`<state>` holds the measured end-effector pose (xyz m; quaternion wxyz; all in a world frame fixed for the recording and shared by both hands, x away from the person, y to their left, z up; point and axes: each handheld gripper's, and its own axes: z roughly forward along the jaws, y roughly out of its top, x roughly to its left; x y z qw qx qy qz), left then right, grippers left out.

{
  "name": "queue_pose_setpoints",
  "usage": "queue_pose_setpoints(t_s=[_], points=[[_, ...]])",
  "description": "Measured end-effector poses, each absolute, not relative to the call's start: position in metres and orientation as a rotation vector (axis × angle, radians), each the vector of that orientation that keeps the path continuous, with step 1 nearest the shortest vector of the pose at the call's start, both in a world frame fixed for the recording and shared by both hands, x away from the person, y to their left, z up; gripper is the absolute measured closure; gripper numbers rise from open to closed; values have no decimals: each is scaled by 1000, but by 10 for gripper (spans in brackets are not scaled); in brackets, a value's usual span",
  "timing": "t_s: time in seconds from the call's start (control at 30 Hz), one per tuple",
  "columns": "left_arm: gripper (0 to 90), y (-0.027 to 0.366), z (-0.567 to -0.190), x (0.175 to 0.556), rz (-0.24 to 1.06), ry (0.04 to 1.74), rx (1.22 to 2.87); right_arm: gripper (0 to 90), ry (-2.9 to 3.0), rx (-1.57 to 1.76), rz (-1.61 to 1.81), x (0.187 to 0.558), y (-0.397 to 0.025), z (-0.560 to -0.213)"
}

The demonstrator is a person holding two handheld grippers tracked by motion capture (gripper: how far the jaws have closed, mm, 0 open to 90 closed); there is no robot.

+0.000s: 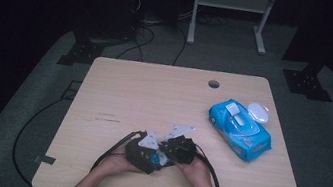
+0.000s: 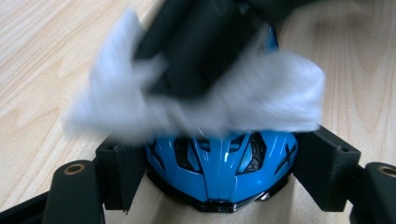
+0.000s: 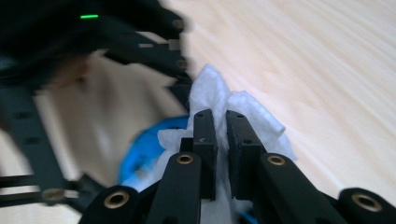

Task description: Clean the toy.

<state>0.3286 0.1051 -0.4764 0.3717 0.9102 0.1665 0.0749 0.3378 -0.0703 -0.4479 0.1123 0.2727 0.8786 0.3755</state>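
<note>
The grippers sit together at the table's (image 1: pixel 119 91) near edge, the left gripper (image 1: pixel 142 153) and right gripper (image 1: pixel 177 148) crowding each other over the blue toy (image 2: pixel 222 170), no gap between. The wipes pack (image 1: pixel 239 130) and its lid (image 1: pixel 258 111) block the right side. The table's left half and far middle lie open for passage
</note>
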Motion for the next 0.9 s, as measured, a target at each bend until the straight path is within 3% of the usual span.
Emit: queue_pose_setpoints(t_s=[0.23,0.47,0.7,0.9], points=[[253,106,-476,328,187,429,2331,825,2607,763,1125,333,-58,-451],[253,105,-477,329,190,425,2333,826,2573,886,1145,344,-81,-447],[252,107,-476,328,186,431,2332,826,2627,733,1154,328,-56,-453],[252,106,-477,329,190,420,2333,826,2599,840,1165,338,-80,-446]])
